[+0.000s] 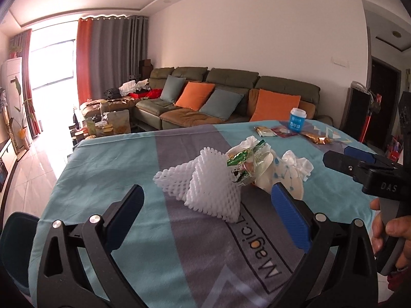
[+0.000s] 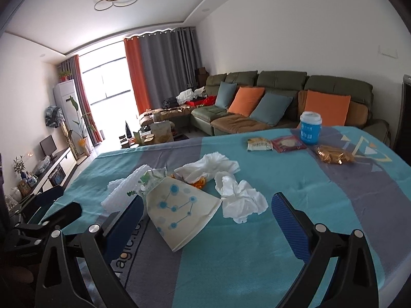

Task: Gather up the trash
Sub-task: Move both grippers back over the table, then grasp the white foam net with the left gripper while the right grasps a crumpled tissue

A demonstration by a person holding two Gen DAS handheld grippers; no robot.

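Observation:
A heap of trash lies on the teal and grey tablecloth (image 1: pixel 108 159). In the left wrist view a white foam fruit net (image 1: pixel 205 182) lies just ahead of my open left gripper (image 1: pixel 208 205), with a green wrapper (image 1: pixel 244 161) and crumpled tissue (image 1: pixel 298 165) behind it. In the right wrist view a flattened paper cup (image 2: pixel 177 210) with blue dots lies between the fingers of my open right gripper (image 2: pixel 208 211). White tissues (image 2: pixel 241 200) and the foam net (image 2: pixel 120 190) flank it. The right gripper (image 1: pixel 341 160) also shows at the left view's right edge.
At the table's far side stand a blue cup (image 2: pixel 310 127), two snack packets (image 2: pixel 259 144) and a gold wrapper (image 2: pixel 334 154). A green sofa (image 2: pixel 282 97) with orange and teal cushions runs behind. A person's hand (image 1: pixel 390 231) holds the right gripper's handle.

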